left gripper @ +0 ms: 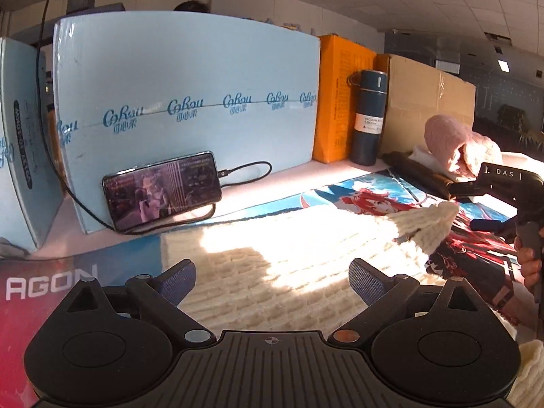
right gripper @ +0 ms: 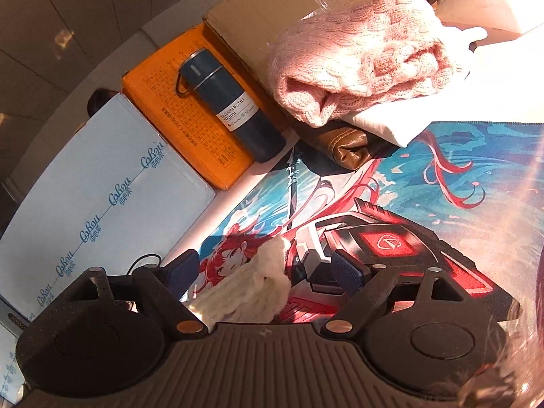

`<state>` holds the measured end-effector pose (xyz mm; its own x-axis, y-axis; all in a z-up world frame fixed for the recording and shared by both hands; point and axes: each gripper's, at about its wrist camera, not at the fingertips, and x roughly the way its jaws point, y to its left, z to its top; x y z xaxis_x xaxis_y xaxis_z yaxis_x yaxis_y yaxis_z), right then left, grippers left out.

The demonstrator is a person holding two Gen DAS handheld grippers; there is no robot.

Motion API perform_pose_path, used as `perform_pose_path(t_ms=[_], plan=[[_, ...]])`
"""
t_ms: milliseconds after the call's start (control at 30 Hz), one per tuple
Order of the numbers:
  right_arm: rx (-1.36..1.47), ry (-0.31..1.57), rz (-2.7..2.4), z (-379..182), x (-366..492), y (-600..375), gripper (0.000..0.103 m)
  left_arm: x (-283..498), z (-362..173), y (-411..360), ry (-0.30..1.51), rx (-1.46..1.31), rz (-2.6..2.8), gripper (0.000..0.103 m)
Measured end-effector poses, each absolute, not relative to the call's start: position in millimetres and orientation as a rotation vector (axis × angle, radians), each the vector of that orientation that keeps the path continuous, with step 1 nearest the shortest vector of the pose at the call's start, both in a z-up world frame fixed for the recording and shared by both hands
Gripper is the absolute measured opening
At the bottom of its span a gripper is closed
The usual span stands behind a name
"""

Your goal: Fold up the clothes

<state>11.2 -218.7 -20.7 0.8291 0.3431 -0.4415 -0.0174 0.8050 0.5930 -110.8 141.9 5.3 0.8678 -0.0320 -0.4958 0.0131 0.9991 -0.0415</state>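
A cream knitted garment point(left gripper: 272, 258) lies spread on the printed desk mat point(left gripper: 360, 197). My left gripper point(left gripper: 272, 280) is open just above its near part, touching nothing. The right gripper point(left gripper: 503, 204) shows at the right of the left wrist view, beside the garment's raised corner point(left gripper: 438, 217). In the right wrist view my right gripper point(right gripper: 265, 273) has its jaws wide apart with the cream corner point(right gripper: 251, 289) between them, not pinched. A folded pink knit point(right gripper: 360, 57) rests on a white cloth point(right gripper: 401, 125) and a brown leather item point(right gripper: 346, 146).
A phone point(left gripper: 163, 190) with a cable leans on a light blue box point(left gripper: 190, 88). An orange box point(left gripper: 343, 102), a dark blue vacuum bottle point(left gripper: 369, 115) and a cardboard box point(left gripper: 428, 102) line the back. A red AGON mat point(left gripper: 40, 292) lies at left.
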Motion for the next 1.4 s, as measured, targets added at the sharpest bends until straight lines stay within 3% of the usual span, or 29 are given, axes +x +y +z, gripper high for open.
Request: perform_pose_path(t_ms=[133, 233, 400, 800, 900, 1000, 1067, 1133, 1400], plan=[[0.551, 0.587, 0.215, -28, 24, -197, 0.08, -115, -9, 158, 0.564, -0.035, 0.029, 0.099], [0.521, 0.584, 0.239, -32, 33, -182, 0.013, -114, -13, 168, 0.587, -0.059, 0.073, 0.099], [0.525, 0.469, 0.373, -1, 22, -167, 0.012, -108, -19, 179, 0.634, -0.104, 0.095, 0.099], [0.572, 0.755, 0.824, 2, 14, -46, 0.012, -109, -20, 181, 0.638, -0.119, 0.106, 0.099], [0.541, 0.843, 0.804, -15, 17, -29, 0.012, -109, -20, 182, 0.64, -0.123, 0.105, 0.099], [0.55, 0.886, 0.824, -22, 19, -26, 0.021, -109, -19, 181, 0.638, -0.123, 0.104, 0.099], [0.587, 0.886, 0.89, -21, 18, -29, 0.056, -110, -19, 181, 0.637, -0.124, 0.105, 0.099], [0.6, 0.878, 0.93, -17, 16, -29, 0.072, -110, -19, 181, 0.636, -0.124, 0.107, 0.099], [0.672, 0.973, 1.061, -10, 16, -28, 0.084, -111, -18, 183, 0.628, -0.128, 0.118, 0.099]])
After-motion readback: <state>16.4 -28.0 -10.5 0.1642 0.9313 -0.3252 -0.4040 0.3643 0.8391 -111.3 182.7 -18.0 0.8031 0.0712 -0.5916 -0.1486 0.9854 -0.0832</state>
